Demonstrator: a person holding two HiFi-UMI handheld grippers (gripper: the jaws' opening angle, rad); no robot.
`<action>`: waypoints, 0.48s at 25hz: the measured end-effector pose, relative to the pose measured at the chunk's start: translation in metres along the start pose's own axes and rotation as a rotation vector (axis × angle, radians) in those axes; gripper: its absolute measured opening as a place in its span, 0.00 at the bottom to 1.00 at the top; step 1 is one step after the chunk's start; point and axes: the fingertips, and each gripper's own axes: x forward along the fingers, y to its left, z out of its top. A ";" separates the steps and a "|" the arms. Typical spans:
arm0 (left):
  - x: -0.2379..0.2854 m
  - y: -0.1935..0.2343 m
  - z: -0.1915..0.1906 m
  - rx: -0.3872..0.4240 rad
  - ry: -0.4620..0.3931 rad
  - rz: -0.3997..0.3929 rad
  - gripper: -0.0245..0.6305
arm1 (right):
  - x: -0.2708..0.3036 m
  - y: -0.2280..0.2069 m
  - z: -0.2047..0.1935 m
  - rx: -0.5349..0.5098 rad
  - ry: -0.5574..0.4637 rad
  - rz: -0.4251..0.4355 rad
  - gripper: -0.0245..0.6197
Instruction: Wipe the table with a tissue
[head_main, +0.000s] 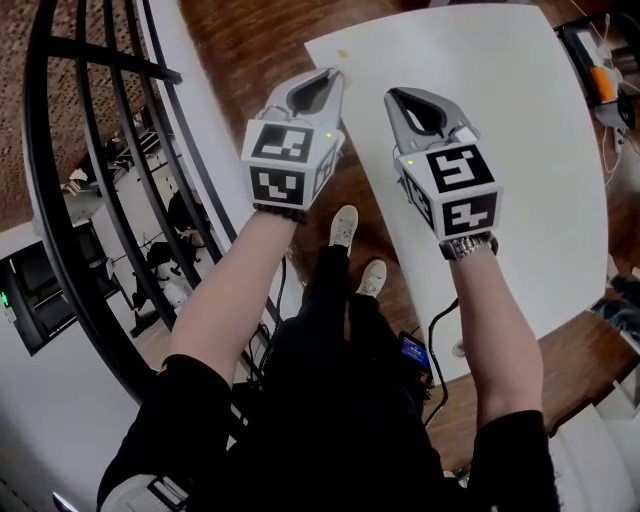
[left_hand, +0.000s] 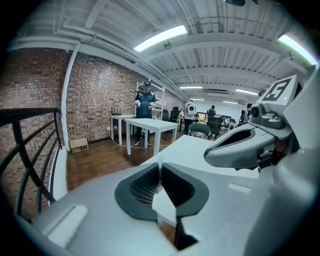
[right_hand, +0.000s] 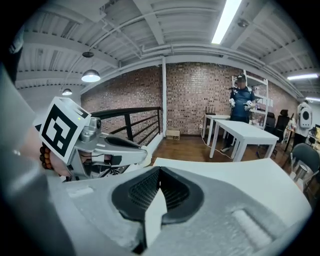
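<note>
White rectangular tabletop (head_main: 520, 130), no tissue visible; your grey left gripper (head_main: 330, 78) & right gripper (head_main: 394, 98) closed, empty. Pre-start: find tissue.

We have the desk (head_main: 520, 150) ahead and to our right, floor (head_main: 250, 40) to its left, and railing (head_main: 90, 200) further left. The left claw (head_main: 334, 74) is over the desk's left corner. The right claw (head_main: 391, 96) is just beside it, over the desk. Our shoes (head_main: 343, 225) are on the floor beside the desk. A second desk (right_hand: 250, 131) stands far ahead, with a person (right_hand: 241, 102) behind it.
</note>
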 end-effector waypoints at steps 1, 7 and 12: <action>0.002 0.003 -0.002 -0.001 0.003 0.000 0.09 | 0.004 0.000 0.000 0.001 0.006 0.000 0.03; 0.030 0.013 -0.004 -0.004 0.032 -0.008 0.09 | 0.025 -0.019 -0.001 0.011 0.035 0.003 0.03; 0.037 0.026 -0.019 -0.011 0.052 -0.008 0.09 | 0.038 -0.017 -0.010 0.015 0.053 -0.001 0.03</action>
